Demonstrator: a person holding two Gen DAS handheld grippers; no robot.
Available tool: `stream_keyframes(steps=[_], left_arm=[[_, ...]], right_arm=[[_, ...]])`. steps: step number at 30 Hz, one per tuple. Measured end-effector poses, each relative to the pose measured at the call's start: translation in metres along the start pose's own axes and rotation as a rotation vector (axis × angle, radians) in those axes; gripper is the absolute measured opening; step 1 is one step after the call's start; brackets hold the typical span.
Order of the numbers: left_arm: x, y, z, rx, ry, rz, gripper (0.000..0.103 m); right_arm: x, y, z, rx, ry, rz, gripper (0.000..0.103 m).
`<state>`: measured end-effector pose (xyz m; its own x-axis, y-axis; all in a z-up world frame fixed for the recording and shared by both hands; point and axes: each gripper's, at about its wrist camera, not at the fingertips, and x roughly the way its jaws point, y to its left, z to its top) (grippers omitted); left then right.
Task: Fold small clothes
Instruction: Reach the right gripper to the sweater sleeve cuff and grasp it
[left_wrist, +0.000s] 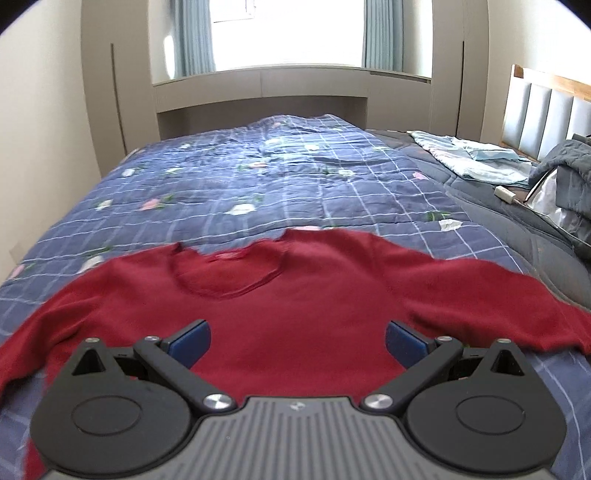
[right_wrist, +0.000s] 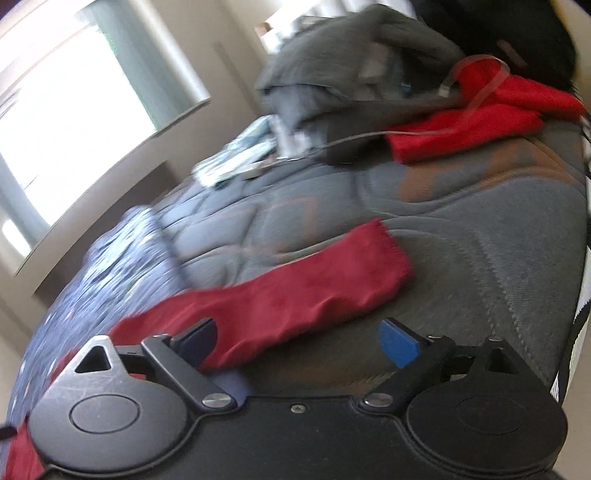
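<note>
Dark red knitted sweater (left_wrist: 295, 314): lies spread flat on the near part of the bed, neckline toward the far side, sleeves out to left and right. In the right wrist view one sleeve (right_wrist: 295, 291) stretches across the grey cover to a cuff at the right.

Blue checked quilt with a flower print (left_wrist: 258, 184): covers the left and middle of the bed, beneath the sweater.

Dark grey quilted bed cover (right_wrist: 461, 229): right side of the bed, beside the quilt.

Left gripper (left_wrist: 297, 343): black body, blue pads (left_wrist: 192, 341), jaws spread wide above the sweater's lower body; nothing between the pads, released.

Right gripper (right_wrist: 299, 343): blue pads, jaws wide apart over the sleeve's near edge; the view is blurred, but the pads press on nothing, released.

Pale blue folded cloth (left_wrist: 476, 158): far right on the bed.

Grey heap of clothing (right_wrist: 351, 66): far end of the grey cover, with a bright red garment (right_wrist: 480, 125) just beside it to the right.

Padded grey headboard with wooden rim (left_wrist: 546, 107): far right.

Window with pale blue curtains (left_wrist: 288, 33): beyond the bed's far end.
</note>
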<state>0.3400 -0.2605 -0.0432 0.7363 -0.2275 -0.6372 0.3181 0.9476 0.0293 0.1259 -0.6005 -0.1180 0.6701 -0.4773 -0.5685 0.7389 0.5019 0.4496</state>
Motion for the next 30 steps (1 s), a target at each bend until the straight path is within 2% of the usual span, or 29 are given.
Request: stream_keyframes(steps=[7, 10, 12, 15, 19, 23, 27, 30], left_arm=[[0.066, -0.016, 0.011, 0.008, 0.065, 0.011, 0.103], [0.082, -0.015, 0.011, -0.008, 0.106, 0.013, 0.103], [0.089, -0.012, 0.01, -0.016, 0.142, 0.013, 0.103], [0.086, -0.007, 0.012, -0.028, 0.161, 0.008, 0.103], [0.072, 0.001, 0.024, -0.019, 0.183, 0.035, 0.103], [0.05, 0.018, 0.044, -0.049, 0.18, -0.027, 0.103], [0.029, 0.039, 0.064, -0.089, 0.174, -0.108, 0.103], [0.017, 0.059, 0.076, -0.122, 0.152, -0.123, 0.103]], right_arm=[[0.026, -0.022, 0.014, 0.142, -0.042, -0.101, 0.079], [0.035, -0.025, 0.02, 0.156, -0.062, -0.157, 0.053], [0.04, -0.026, 0.022, 0.16, -0.064, -0.203, 0.025], [0.043, -0.028, 0.025, 0.169, -0.066, -0.227, 0.007], [0.034, -0.014, 0.035, 0.099, -0.101, -0.194, 0.006], [0.021, 0.026, 0.049, -0.019, -0.141, -0.096, 0.006], [0.012, 0.089, 0.061, -0.143, -0.164, 0.072, 0.006], [0.005, 0.148, 0.061, -0.244, -0.174, 0.23, 0.006]])
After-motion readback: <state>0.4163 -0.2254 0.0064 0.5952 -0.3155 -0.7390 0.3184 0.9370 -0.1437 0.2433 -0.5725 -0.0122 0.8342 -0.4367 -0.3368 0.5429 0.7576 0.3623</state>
